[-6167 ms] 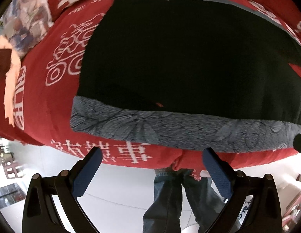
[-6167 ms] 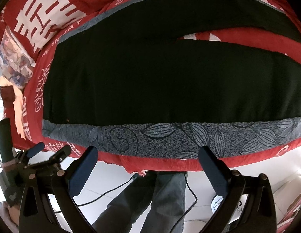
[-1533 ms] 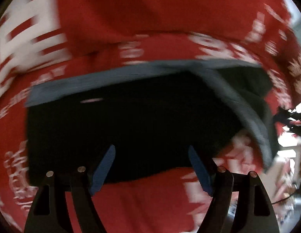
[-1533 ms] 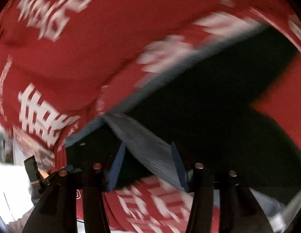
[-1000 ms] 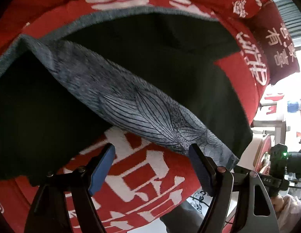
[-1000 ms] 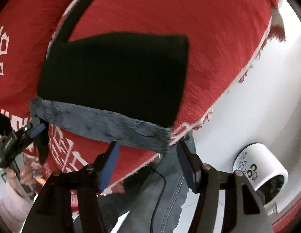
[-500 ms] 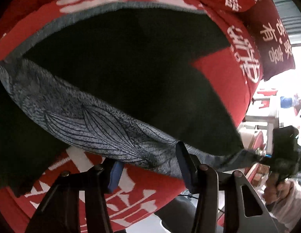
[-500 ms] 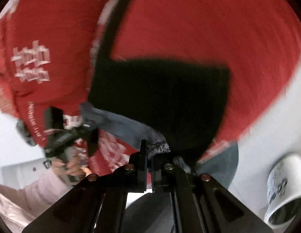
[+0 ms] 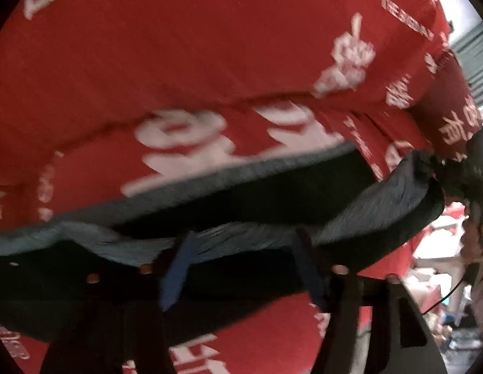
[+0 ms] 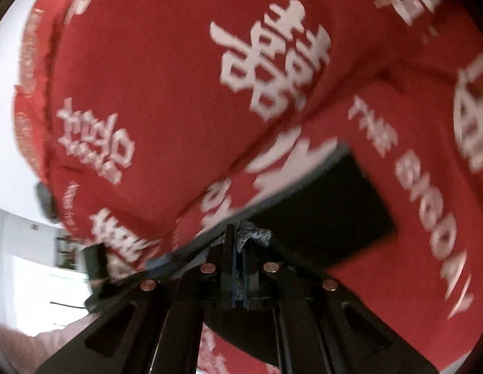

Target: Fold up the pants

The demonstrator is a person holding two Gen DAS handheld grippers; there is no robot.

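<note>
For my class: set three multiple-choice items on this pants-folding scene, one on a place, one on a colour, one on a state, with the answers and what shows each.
1. Where do the pants lie?
A. on a red cover with white characters
B. on a bare wooden floor
C. in a basket

2. What colour is the patterned band of the pants?
A. yellow
B. grey
C. pink

3. How does the right gripper stand?
A. wide open above the cloth
B. shut on nothing
C. shut on the band

Answers:
1 A: the red cover with white characters surrounds the dark cloth in both views.
2 B: grey leaf-printed fabric bunches out at the fingertips in the right wrist view.
3 C: the two fingers stand nearly together with the band pinched between them.
</note>
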